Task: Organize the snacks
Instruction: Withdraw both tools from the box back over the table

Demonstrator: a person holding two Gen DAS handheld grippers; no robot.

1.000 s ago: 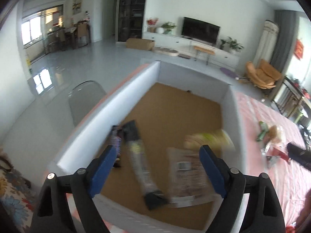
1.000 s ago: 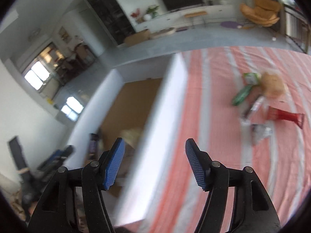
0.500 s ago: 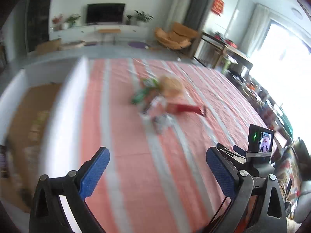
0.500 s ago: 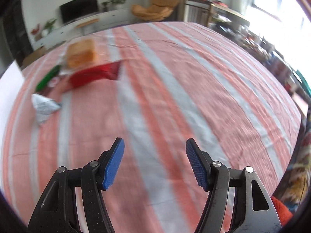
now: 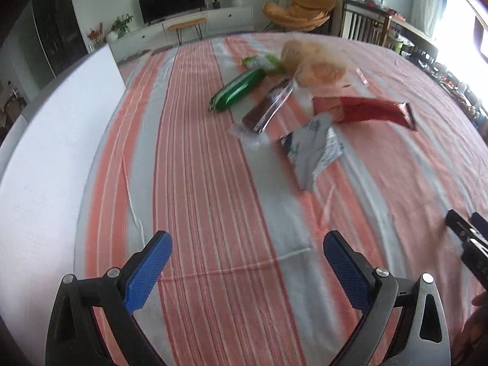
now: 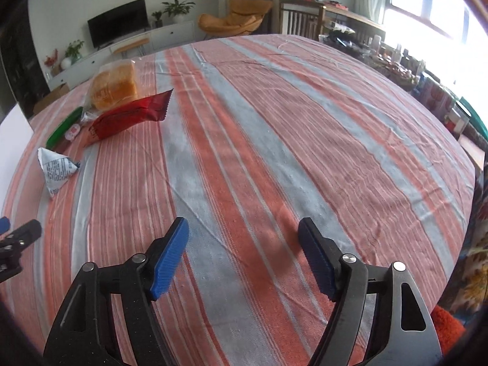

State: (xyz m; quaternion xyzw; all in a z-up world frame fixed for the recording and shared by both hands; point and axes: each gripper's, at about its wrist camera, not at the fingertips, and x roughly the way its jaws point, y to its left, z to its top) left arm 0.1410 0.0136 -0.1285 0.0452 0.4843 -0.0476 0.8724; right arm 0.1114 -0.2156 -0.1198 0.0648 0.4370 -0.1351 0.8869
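Observation:
Snacks lie loose on the striped tablecloth (image 5: 207,164): a green packet (image 5: 238,90), a clear-wrapped dark bar (image 5: 268,106), a bag of bread (image 5: 314,64), a red packet (image 5: 363,109) and a white crumpled packet (image 5: 314,146). My left gripper (image 5: 247,245) hangs wide open over bare cloth, short of them, nothing between its fingers. My right gripper (image 6: 244,231) is over bare cloth to the right of the snacks; its jaws are opening and nothing is between them. In the right wrist view the red packet (image 6: 128,117), bread (image 6: 114,87) and white packet (image 6: 55,169) lie far left.
The white wall of the box (image 5: 52,140) runs along the left edge of the table. The right gripper's tip (image 5: 466,238) shows at the left wrist view's right edge. Cluttered shelves (image 6: 427,91) stand beyond the table's right side.
Both grippers swung away from the box, right and down over the tablecloth. The left one now faces the snack pile from closer. The right one's jaws stand wider than before.

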